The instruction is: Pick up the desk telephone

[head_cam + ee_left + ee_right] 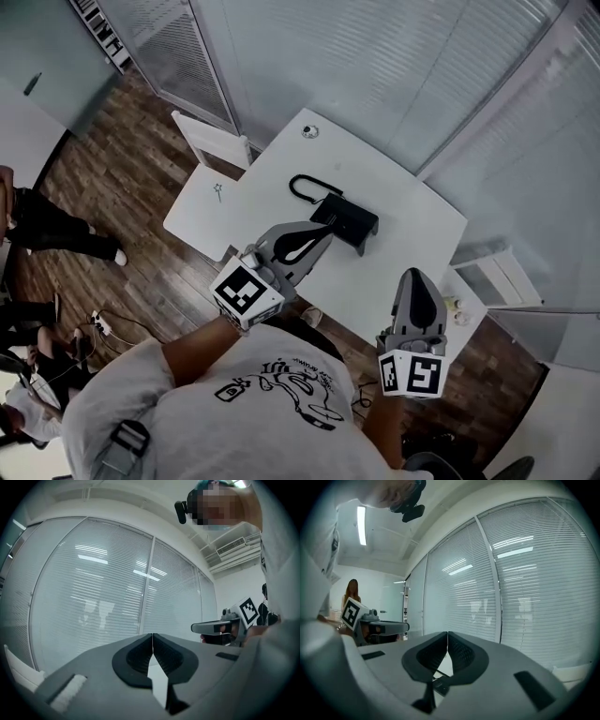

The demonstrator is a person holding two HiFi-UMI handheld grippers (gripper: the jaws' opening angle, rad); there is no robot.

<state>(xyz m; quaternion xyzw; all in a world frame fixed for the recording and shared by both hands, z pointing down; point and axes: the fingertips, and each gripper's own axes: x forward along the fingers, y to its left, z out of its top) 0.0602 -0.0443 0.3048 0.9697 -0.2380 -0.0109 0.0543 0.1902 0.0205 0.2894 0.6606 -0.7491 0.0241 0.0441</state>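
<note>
The black desk telephone (345,218) sits in the middle of the white table (403,234), and its cord (304,182) loops off to the left. My left gripper (322,230) is shut and empty, its tip over the table just left of the phone. My right gripper (416,275) is also shut and empty, over the table's near right edge, apart from the phone. In the left gripper view the jaws (152,637) meet in a thin line, with the right gripper (219,627) off to the side. In the right gripper view the jaws (447,635) are likewise pressed together, and the left gripper (380,628) shows beside them.
A white chair (212,141) stands at the table's far left corner. A small round object (309,130) lies at the table's far end. A person (47,230) sits at the left, with cables (100,324) on the wood floor. Blinds-covered glass walls (394,66) stand behind the table, and a low white unit (497,277) is at the right.
</note>
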